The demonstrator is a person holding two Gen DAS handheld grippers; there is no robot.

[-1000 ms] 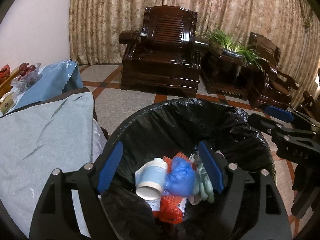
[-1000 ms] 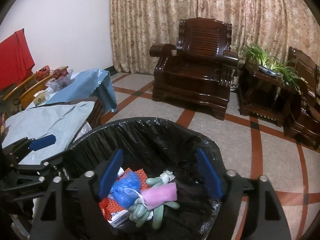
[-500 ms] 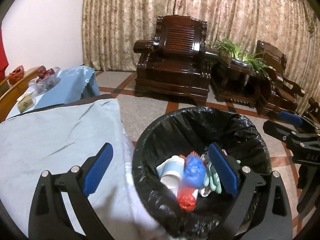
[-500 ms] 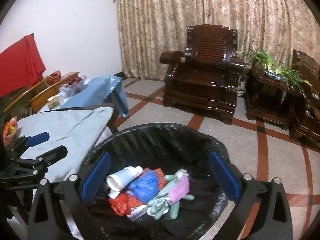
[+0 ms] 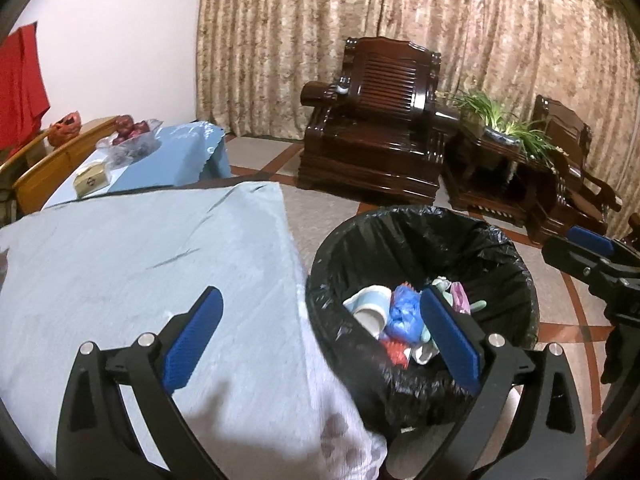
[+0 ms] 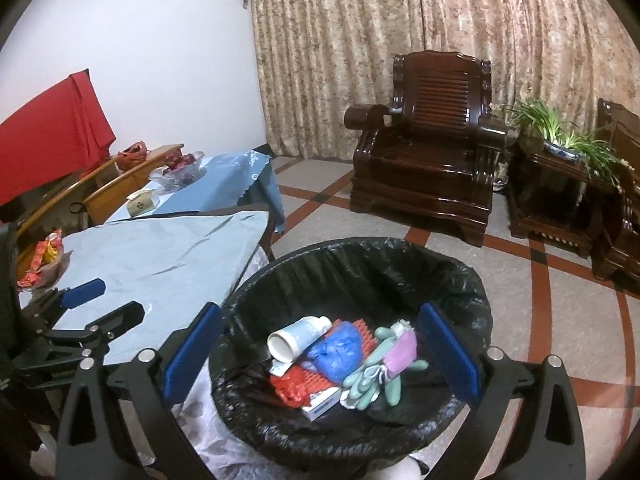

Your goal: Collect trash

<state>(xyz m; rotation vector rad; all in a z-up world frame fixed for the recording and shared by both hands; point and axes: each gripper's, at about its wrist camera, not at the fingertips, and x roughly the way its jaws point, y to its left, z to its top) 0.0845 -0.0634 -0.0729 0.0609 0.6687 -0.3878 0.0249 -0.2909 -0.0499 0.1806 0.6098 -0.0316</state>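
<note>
At the far left, a red cloth [image 6: 52,136] hangs by the wall, and below it stands a small table with a blue cloth [image 6: 224,184], carrying a bowl of red fruit [image 6: 180,166] and a small box [image 6: 141,201]. Nearer, the counter [image 5: 120,264] is covered with a pale grey-blue cloth, and in the right wrist view some red and yellow wrappers [image 6: 42,258] lie at its left edge.

The left gripper [image 5: 320,340] is open with nothing between its blue pads; its left finger is above the counter cloth and its right finger above the trash bin [image 5: 516,280]. The bin stands on the floor just beside the right edge of the counter and is lined with a black bag. Inside it lies the collected trash: a white and blue paper cup [image 6: 298,338], a crumpled blue bag [image 6: 340,352], a red net-like piece [image 6: 296,388], a small white box [image 6: 322,400], pale green rubber gloves [image 6: 370,376] and a pink piece [image 6: 402,354] on top of the gloves.

The right gripper [image 6: 320,356] is also open and empty, held over the bin so that the trash shows between its fingers.

At the far right, a dark wooden armchair [image 6: 428,160] stands before the patterned curtain [image 6: 400,20], and beside it a potted green plant [image 6: 568,136] sits on a dark wooden stand.
</note>
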